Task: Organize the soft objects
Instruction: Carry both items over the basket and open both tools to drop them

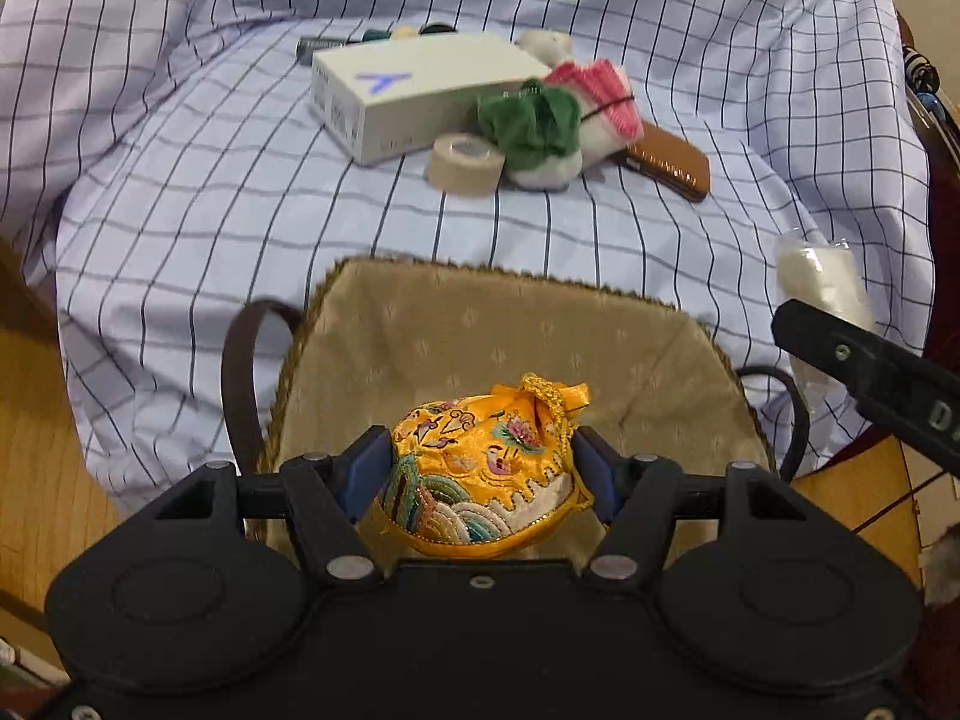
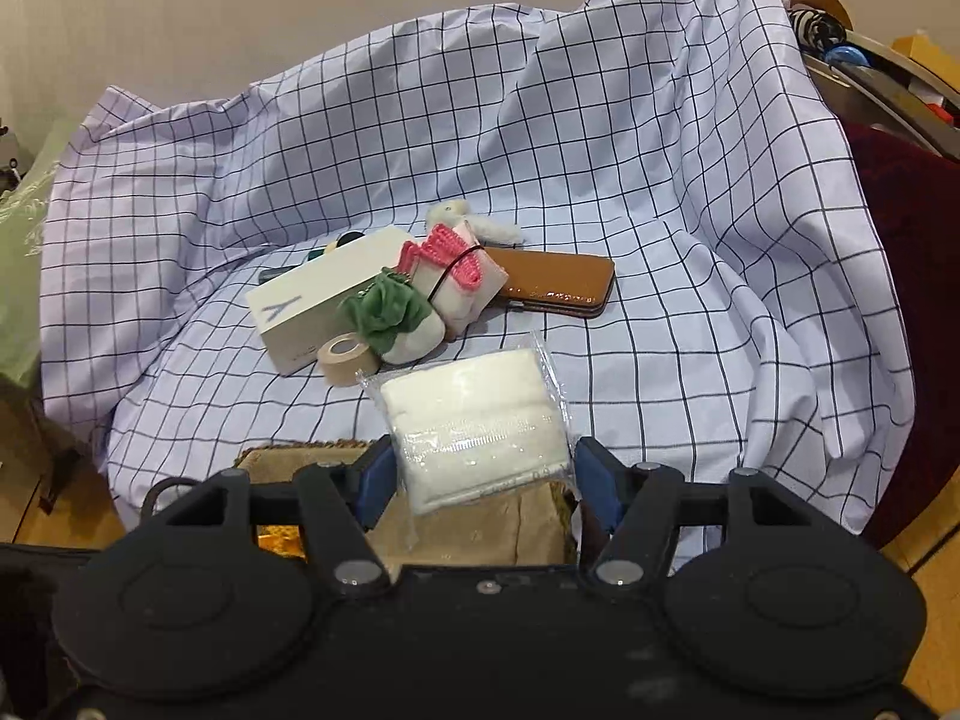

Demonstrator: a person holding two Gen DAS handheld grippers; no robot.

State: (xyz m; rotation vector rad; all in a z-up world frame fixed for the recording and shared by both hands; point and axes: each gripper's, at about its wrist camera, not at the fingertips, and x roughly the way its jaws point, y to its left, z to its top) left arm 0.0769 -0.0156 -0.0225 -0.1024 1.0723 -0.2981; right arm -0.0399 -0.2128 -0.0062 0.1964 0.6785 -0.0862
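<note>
My left gripper [image 1: 480,468] is shut on a yellow embroidered pouch [image 1: 480,474] and holds it over the tan fabric-lined basket [image 1: 480,324]. My right gripper [image 2: 480,474] is shut on a white towel in clear wrap [image 2: 474,426], held above the basket's near corner [image 2: 300,456]. That towel also shows at the right of the left wrist view [image 1: 822,282]. A green-and-white plush [image 1: 534,132] [image 2: 396,318], a pink-and-white knit piece [image 1: 600,102] [image 2: 456,276] and a small white plush [image 1: 546,42] [image 2: 468,219] lie further back on the checked cloth.
On the checked cloth [image 2: 660,180] lie a white box [image 1: 414,90] [image 2: 324,300], a beige tape roll [image 1: 465,165] [image 2: 348,357] and a brown case [image 1: 666,168] [image 2: 558,288]. Dark basket handles [image 1: 237,384] stick out at both sides. Wooden floor [image 1: 36,480] lies around.
</note>
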